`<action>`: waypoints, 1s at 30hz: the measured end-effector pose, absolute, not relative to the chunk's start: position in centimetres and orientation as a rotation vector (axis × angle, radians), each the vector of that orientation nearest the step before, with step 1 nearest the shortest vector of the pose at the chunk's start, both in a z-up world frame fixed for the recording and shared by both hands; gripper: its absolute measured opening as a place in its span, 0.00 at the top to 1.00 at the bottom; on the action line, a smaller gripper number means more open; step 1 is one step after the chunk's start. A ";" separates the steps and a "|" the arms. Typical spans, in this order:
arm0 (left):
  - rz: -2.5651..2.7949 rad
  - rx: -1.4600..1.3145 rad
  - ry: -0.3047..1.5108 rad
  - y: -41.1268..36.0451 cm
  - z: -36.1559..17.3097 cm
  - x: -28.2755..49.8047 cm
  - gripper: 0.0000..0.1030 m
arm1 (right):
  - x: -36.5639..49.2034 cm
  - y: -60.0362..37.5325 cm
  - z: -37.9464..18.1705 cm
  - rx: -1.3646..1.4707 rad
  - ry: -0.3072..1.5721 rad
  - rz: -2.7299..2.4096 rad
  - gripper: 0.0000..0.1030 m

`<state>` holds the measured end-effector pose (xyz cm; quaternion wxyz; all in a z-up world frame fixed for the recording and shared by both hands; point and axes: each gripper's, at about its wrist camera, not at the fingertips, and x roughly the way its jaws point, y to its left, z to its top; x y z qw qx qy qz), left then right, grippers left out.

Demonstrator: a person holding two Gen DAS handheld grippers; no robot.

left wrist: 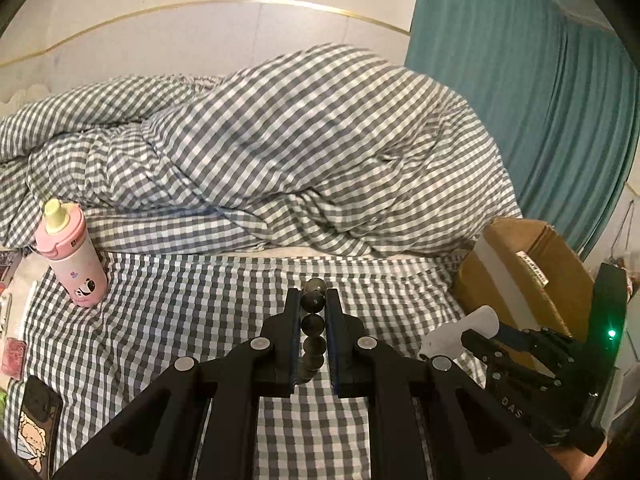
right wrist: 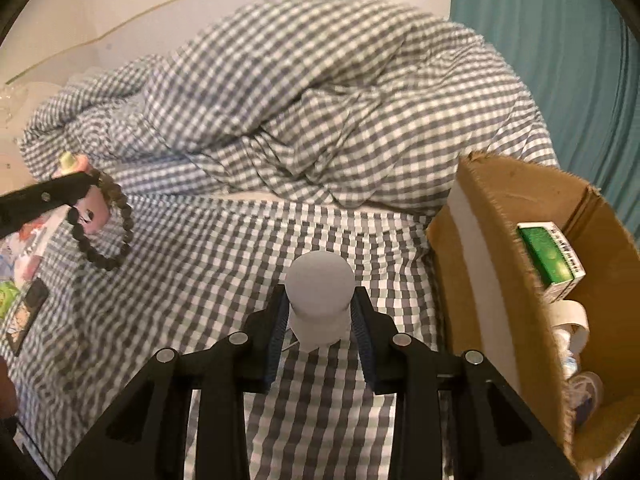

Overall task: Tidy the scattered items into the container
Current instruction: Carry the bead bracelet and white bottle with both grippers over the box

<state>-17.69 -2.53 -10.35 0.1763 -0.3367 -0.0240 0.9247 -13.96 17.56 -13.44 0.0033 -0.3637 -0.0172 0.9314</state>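
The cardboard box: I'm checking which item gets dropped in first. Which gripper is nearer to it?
Right. The right gripper is beside the cardboard box; the left gripper is far across the bed.

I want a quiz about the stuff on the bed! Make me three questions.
1. True or false: the left hand-held gripper holds a dark round-bead bracelet.
2. What is the right hand-held gripper clamped on?
A. a white plastic bottle with a round cap
B. a pink drinking bottle
C. a green box
3. Fill in: the small green-and-white carton lies inside the brown ____ box.

Key:
1. True.
2. A: the white plastic bottle with a round cap. The pink drinking bottle stands on the grey checked bedsheet.
3. Cardboard.
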 end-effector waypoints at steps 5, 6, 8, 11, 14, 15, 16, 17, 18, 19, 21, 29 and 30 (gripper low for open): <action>2.618 -0.906 -0.061 -1.9 -8.3 -16.2 0.89 | -11.4 18.3 -9.5 -1.018 -0.055 2.955 0.70; 2.618 -0.894 -0.061 -1.7 -7.9 -15.9 0.89 | -10.8 18.6 -8.5 -0.985 -0.056 2.960 0.70; 2.619 -0.863 -0.059 -1.1 -7.0 -15.1 0.89 | -9.7 19.2 -6.9 -0.935 -0.057 2.965 0.70; 2.616 -0.831 -0.048 -0.1 -5.8 -14.1 0.89 | -7.9 20.1 -4.6 -0.856 -0.055 2.965 0.70; 2.601 -0.792 -0.054 0.9 -4.4 -12.6 0.89 | -5.9 21.1 -2.6 -0.786 -0.042 2.958 0.70; 2.596 -0.779 -0.053 1.2 -3.9 -12.2 0.89 | -5.4 21.4 -2.1 -0.769 -0.036 2.954 0.70; 2.590 -0.765 -0.051 1.6 -3.5 -11.7 0.89 | -4.7 21.8 -1.5 -0.749 -0.034 2.950 0.70; 2.579 -0.748 -0.044 2.2 -3.0 -11.1 0.89 | -3.9 22.2 -0.9 -0.727 -0.036 2.943 0.70; 2.573 -0.736 -0.039 2.5 -2.6 -10.8 0.89 | -3.4 22.5 -0.5 -0.712 -0.038 2.939 0.70; 2.568 -0.726 -0.036 2.9 -2.3 -10.3 0.89 | -2.7 23.0 0.0 -0.695 -0.041 2.932 0.70; 2.549 -0.708 -0.047 3.8 -1.6 -9.5 0.89 | -1.3 24.1 0.9 -0.661 -0.046 2.913 0.70; 2.458 -0.637 -0.023 9.1 1.1 -6.7 0.89 | 2.3 28.7 2.5 -0.591 -0.018 2.830 0.70; 2.456 -0.642 -0.012 9.8 1.3 -6.4 0.89 | 2.6 29.2 2.6 -0.587 -0.017 2.819 0.70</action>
